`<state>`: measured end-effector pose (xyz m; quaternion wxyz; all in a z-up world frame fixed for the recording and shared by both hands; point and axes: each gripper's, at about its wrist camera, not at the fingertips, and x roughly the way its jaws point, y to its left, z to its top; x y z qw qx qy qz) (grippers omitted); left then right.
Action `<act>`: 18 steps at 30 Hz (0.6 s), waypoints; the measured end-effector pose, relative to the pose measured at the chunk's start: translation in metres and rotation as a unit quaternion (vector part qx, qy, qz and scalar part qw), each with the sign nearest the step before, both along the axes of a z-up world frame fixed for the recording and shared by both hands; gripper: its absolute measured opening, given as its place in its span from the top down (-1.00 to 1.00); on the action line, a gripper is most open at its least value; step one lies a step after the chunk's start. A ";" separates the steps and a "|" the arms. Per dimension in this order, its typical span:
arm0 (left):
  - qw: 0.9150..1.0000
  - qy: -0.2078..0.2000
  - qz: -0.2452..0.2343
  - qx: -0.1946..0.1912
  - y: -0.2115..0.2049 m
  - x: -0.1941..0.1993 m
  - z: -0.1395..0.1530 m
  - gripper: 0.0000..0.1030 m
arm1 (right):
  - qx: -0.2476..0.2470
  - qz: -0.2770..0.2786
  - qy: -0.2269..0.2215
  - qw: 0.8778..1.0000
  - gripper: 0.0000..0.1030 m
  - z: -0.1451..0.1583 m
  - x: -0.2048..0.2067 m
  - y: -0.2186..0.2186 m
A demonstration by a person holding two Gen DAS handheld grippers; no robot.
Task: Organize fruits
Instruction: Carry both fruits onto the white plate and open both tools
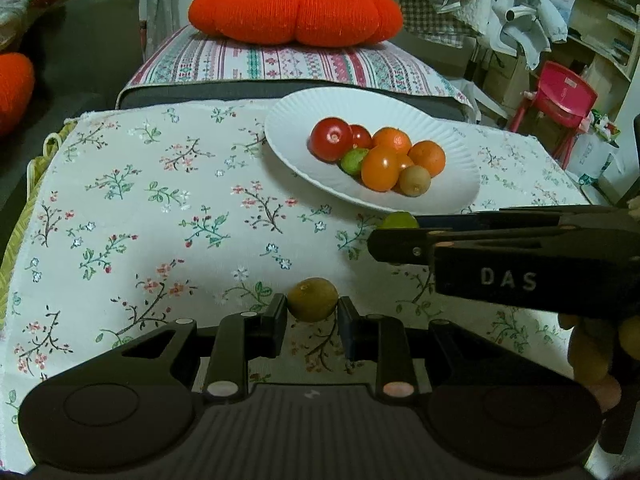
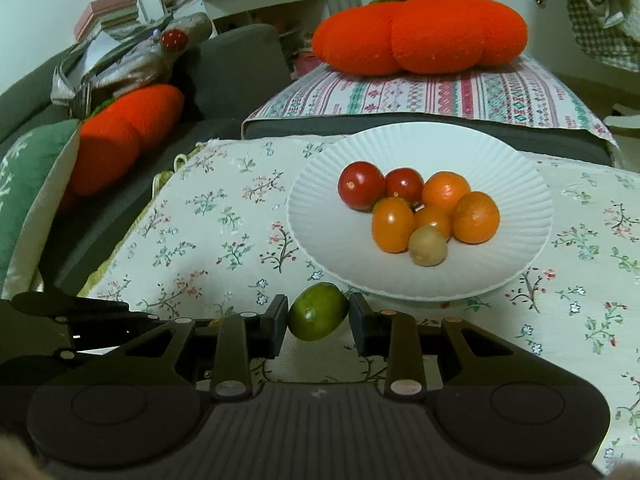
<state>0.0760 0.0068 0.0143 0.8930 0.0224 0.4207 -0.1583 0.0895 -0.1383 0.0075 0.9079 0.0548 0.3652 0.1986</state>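
The left gripper [image 1: 313,307] brackets a small olive-brown round fruit [image 1: 313,299] on the floral tablecloth [image 1: 160,208], slight gaps showing (grip unclear). At two o'clock, the right gripper [image 2: 318,317] pinches a green lime [image 2: 318,312], half hidden, beside the white ribbed plate's [image 2: 500,168] near rim.

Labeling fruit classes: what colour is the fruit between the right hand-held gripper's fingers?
Green, lime-like fruit; clearest in the right wrist view.
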 end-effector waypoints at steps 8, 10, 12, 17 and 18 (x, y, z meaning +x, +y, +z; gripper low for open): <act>1.000 -0.025 -0.006 -0.016 -0.001 -0.004 0.012 0.95 | 0.021 0.010 -0.009 1.000 0.42 0.014 -0.007 -0.004; 0.999 -0.032 -0.007 -0.021 0.000 -0.004 0.016 0.95 | 0.028 0.012 -0.013 0.999 0.42 0.018 -0.009 -0.005; 0.999 -0.048 -0.005 -0.024 0.003 -0.004 0.023 0.95 | 0.034 0.011 -0.019 0.999 0.42 0.023 -0.011 -0.008; 0.997 -0.062 0.015 -0.037 0.015 0.002 0.030 0.94 | 0.047 -0.004 -0.037 0.998 0.42 0.036 -0.011 -0.024; 0.997 -0.062 0.017 -0.040 0.016 0.003 0.031 0.94 | 0.050 -0.010 -0.041 0.998 0.42 0.038 -0.011 -0.029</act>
